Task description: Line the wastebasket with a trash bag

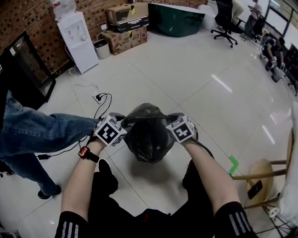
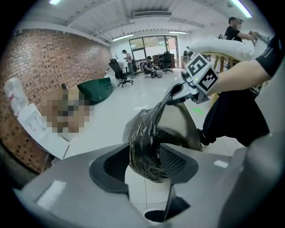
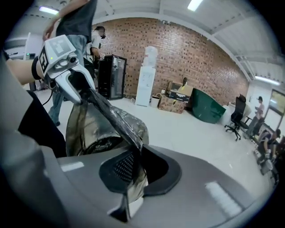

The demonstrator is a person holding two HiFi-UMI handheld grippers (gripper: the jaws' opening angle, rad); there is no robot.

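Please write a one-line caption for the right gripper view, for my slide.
Right gripper clamps a crinkled black plastic trash bag stretched taut to the left gripper.

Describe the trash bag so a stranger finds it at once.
Above the white tiled floor, before the person's knees, the left gripper and the right gripper face each other. The trash bag hangs between them: the only glossy, crinkled black plastic there.

A glossy white tiled floor [image 1: 186, 83] lay under ceiling strip lights [image 2: 122, 38]. Along the far brick wall [image 1: 93, 9] stood a white water dispenser [image 1: 79, 39], stacked cardboard boxes [image 1: 128, 25] and a bulky dark green object [image 1: 177, 19]. A black office chair [image 1: 226, 21] stood far right, a black cabinet [image 1: 23, 69] left, and a wooden stool [image 1: 263, 174] near right.
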